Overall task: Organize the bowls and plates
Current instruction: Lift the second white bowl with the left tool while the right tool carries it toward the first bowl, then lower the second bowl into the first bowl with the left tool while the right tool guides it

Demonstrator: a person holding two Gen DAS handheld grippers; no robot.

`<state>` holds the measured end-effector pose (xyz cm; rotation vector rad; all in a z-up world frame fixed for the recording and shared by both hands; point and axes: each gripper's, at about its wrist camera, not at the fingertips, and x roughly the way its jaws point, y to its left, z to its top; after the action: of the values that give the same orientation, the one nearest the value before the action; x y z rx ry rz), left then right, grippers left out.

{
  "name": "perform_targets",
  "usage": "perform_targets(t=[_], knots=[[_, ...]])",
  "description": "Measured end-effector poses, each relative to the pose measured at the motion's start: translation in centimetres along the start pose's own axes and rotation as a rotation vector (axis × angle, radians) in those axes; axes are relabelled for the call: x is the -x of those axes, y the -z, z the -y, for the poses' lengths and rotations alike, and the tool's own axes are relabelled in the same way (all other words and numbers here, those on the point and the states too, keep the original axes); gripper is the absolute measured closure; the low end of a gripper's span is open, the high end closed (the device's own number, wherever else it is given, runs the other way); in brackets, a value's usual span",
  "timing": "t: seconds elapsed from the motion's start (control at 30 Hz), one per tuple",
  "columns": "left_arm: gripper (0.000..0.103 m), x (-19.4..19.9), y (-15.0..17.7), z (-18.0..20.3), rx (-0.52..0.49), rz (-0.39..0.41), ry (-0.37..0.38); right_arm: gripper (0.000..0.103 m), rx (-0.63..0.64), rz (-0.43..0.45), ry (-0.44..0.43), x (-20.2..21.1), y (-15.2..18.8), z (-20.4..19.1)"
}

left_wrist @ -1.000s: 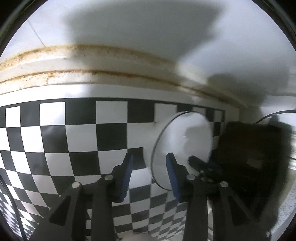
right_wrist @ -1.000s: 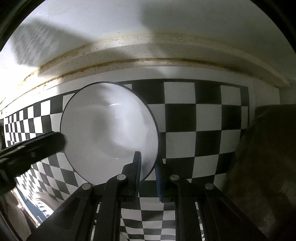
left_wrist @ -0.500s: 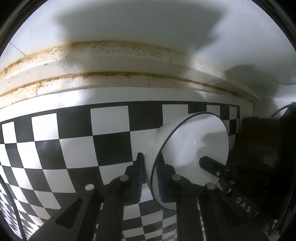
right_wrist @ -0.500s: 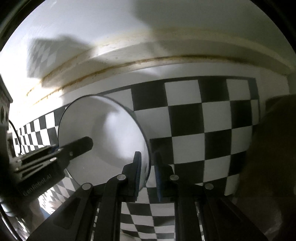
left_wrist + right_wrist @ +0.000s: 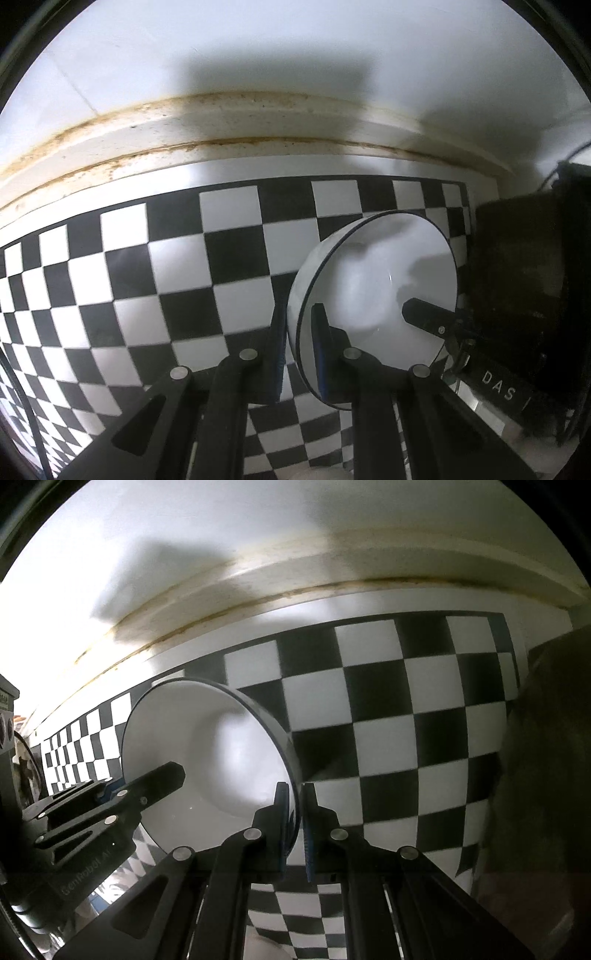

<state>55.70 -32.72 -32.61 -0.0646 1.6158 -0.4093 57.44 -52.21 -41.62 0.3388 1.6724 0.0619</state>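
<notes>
A white bowl with a thin dark rim (image 5: 380, 295) is held on its side above the checkered cloth. My left gripper (image 5: 301, 350) is shut on the near edge of its rim, one pad inside and one outside. My right gripper (image 5: 295, 823) is shut on the opposite edge of the same bowl (image 5: 207, 746). Each gripper shows in the other's view: a right finger (image 5: 428, 317) reaches into the bowl from the right, the left fingers (image 5: 155, 779) from the left. The bowl's inside faces both cameras and is empty.
A black-and-white checkered cloth (image 5: 177, 280) covers the counter below. A stained white ledge (image 5: 258, 125) and a white wall run behind it. A dark bulky object (image 5: 524, 280) stands at the cloth's right end and also shows in the right wrist view (image 5: 546, 775).
My left gripper went from open beside the bowl to shut on its rim. The bowl has turned more edge-on in the right wrist view, and both grippers now hold it.
</notes>
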Motion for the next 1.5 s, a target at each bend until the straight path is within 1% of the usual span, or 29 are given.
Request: perform_targets(t=[0.13, 0.23, 0.33, 0.37, 0.5, 0.67, 0.83, 1.03, 1.23, 1.33, 1.5], knots=[[0.092, 1.7, 2.1, 0.5, -0.021, 0.025, -0.017, 0.095, 0.022, 0.019, -0.018, 1.0, 2.0, -1.0], [0.092, 3.2, 3.9, 0.5, -0.028, 0.043, -0.015, 0.095, 0.041, 0.039, -0.027, 2.0, 4.0, -1.9], [0.092, 5.1, 5.9, 0.7, -0.040, 0.065, -0.023, 0.095, 0.063, 0.062, -0.031, 3.2, 6.6, -2.9], [0.092, 6.1, 6.7, 0.1, -0.049, 0.072, -0.028, 0.095, 0.069, 0.070, -0.035, 3.6, 7.5, -3.2], [0.092, 8.2, 9.7, 0.9, -0.067, 0.107, -0.038, 0.095, 0.083, 0.102, -0.054, 5.8, 11.0, -3.3], [0.092, 10.3, 13.4, 1.5, -0.084, 0.134, -0.033, 0.095, 0.093, 0.144, -0.067, 8.7, 15.7, -3.8], [0.092, 11.5, 16.5, 1.9, -0.113, 0.149, -0.028, 0.095, 0.100, 0.167, -0.078, 10.9, 19.4, -3.4], [0.092, 12.2, 20.3, 2.8, -0.155, 0.156, -0.045, 0.095, 0.100, 0.189, -0.082, 11.7, 23.8, -3.0], [0.092, 12.0, 23.3, 3.1, -0.176, 0.138, -0.040, 0.095, 0.092, 0.190, -0.086, 11.1, 27.0, -2.3], [0.092, 11.4, 24.6, 3.0, -0.181, 0.118, -0.034, 0.095, 0.079, 0.180, -0.096, 10.3, 28.2, -1.8], [0.092, 9.0, 25.7, 2.6, -0.177, 0.064, -0.035, 0.095, 0.055, 0.143, -0.105, 8.1, 29.7, -0.8]])
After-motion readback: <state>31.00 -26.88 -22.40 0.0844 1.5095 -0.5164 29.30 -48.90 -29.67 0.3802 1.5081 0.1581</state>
